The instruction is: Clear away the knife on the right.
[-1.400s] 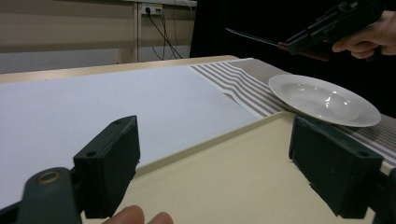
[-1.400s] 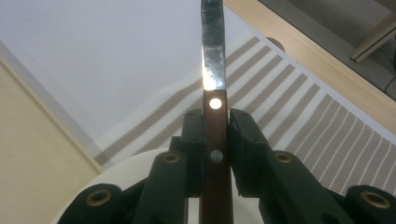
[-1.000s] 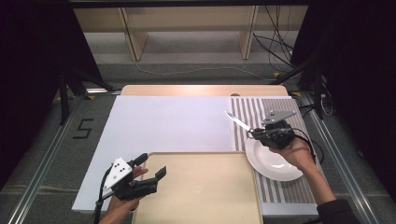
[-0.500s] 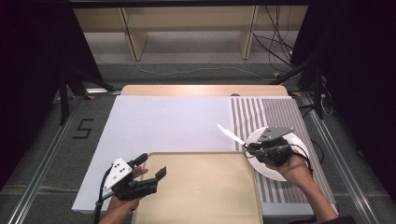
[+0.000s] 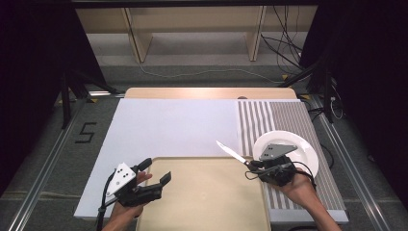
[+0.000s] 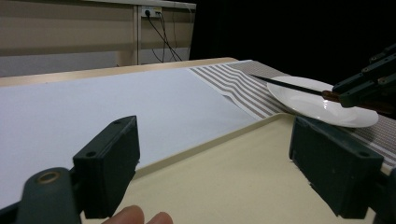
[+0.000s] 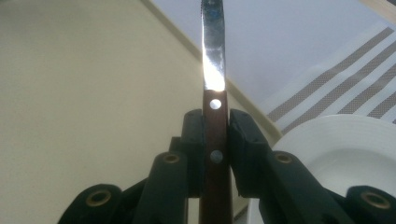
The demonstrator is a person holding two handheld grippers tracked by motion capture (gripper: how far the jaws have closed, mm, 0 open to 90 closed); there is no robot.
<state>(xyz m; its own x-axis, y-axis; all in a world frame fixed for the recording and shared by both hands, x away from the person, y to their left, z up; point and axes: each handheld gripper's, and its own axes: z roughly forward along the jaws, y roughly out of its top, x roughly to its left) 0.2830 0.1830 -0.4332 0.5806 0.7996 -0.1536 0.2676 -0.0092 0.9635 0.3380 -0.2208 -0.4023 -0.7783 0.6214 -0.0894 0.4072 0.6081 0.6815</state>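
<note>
The right gripper (image 5: 254,165) has its fingers clamped on a knife (image 5: 231,153) just left of the white plate (image 5: 304,150). The left gripper (image 5: 154,174), fingers apart, hovers over the beige tray (image 5: 207,202).

Both grippers (image 5: 153,172) are black — each topped by a grey three-cornered plate (image 5: 122,175) (left's dotted), trailing black cable.

The worktop (image 5: 207,93) shows pale wood along its far edge. A white sheet (image 5: 173,127) covers most of it, spreading ahead of the left hand-held gripper (image 5: 155,176). A grey-and-white striped mat (image 5: 274,115) lies to the right of the sheet, under the right hand-held gripper (image 5: 250,164). A beige tray (image 5: 207,202) sits on the near part, between the two hand-held grippers. A white plate (image 5: 303,149) rests on the striped mat, just beyond the right hand-held gripper
</note>
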